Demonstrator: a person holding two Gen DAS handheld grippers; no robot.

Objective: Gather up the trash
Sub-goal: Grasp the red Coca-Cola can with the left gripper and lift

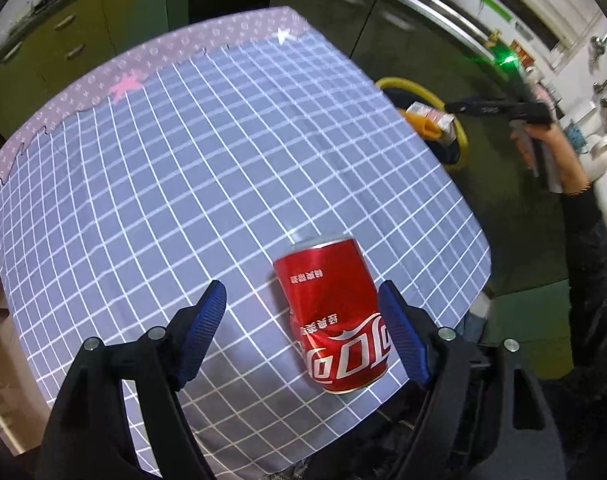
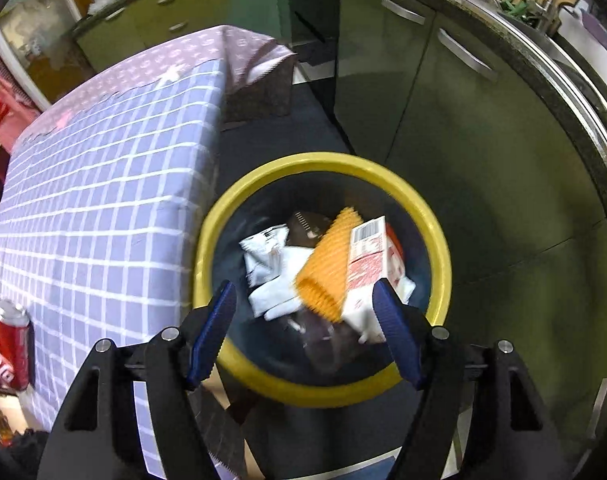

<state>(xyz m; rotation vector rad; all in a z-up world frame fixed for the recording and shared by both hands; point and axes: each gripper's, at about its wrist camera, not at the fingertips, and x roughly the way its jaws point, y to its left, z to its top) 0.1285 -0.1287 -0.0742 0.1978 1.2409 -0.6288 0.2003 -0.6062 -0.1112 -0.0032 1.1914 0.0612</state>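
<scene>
A dented red cola can lies on its side on the grid-patterned tablecloth, near the table's front right corner. My left gripper hangs over it, open. The can shows between the blue fingers, close to the right pad, and I see no squeeze on it. My right gripper is open and empty above the yellow-rimmed bin. In the bin are a red and white carton, an orange ridged piece and white wrappers. The can also shows at the far left of the right wrist view.
The bin stands on the dark floor against the table's right side. Green cabinets with metal handles run behind and to the right, under a dark counter edge. A person's hand holds the right gripper over the bin's yellow rim.
</scene>
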